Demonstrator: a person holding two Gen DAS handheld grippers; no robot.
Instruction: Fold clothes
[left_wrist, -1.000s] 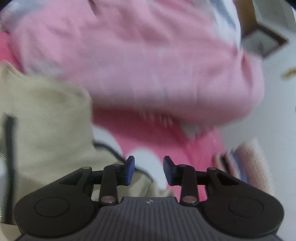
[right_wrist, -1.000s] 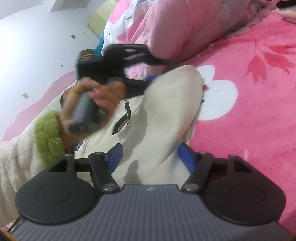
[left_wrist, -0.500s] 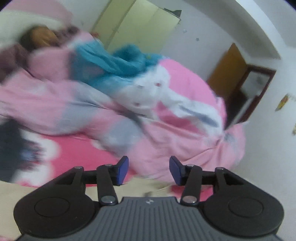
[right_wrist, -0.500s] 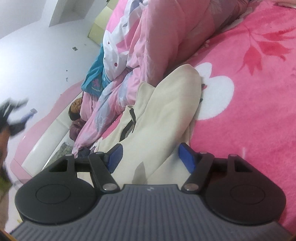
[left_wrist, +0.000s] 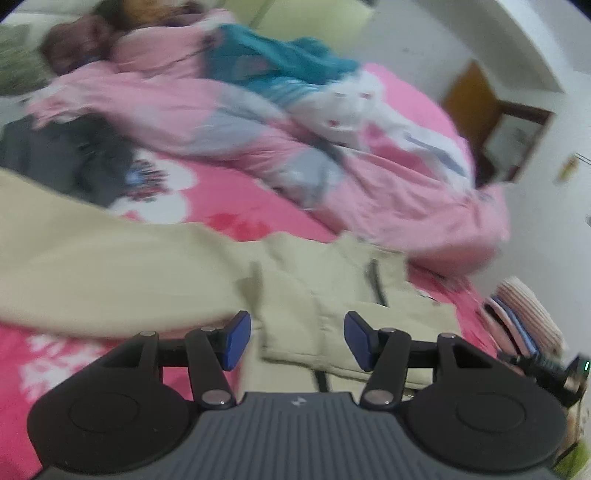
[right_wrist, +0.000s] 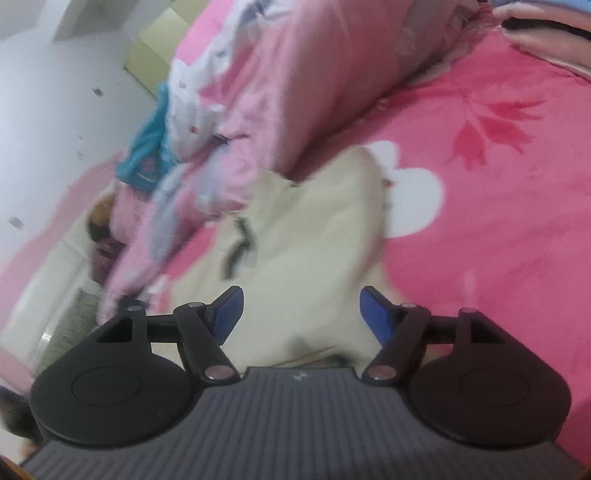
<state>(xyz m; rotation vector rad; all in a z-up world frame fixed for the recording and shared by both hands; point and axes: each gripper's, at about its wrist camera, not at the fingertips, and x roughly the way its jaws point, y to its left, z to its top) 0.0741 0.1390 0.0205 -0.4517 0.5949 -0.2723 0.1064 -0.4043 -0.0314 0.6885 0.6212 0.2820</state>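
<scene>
A cream garment (left_wrist: 110, 273) with dark trim lies spread on the pink flowered bed cover (left_wrist: 236, 206). My left gripper (left_wrist: 297, 341) hovers just above its folded edge, open, with nothing between the blue pads. The right wrist view shows the same cream garment (right_wrist: 317, 236) stretching away from me. My right gripper (right_wrist: 301, 314) is open over its near end, holding nothing. Both views are blurred by motion.
A bunched pink, white and teal quilt (left_wrist: 295, 122) fills the far side of the bed, with a person lying under it (left_wrist: 81, 40). A dark garment (left_wrist: 62, 155) lies at the left. Striped folded cloth (left_wrist: 524, 317) sits at the right edge. A brown door (left_wrist: 465, 92) stands behind.
The left gripper swung away from the pink quilt, up, then down over the cream garment, and has opened wider. The hand and left gripper have left the right view; the right gripper shifted slightly.
</scene>
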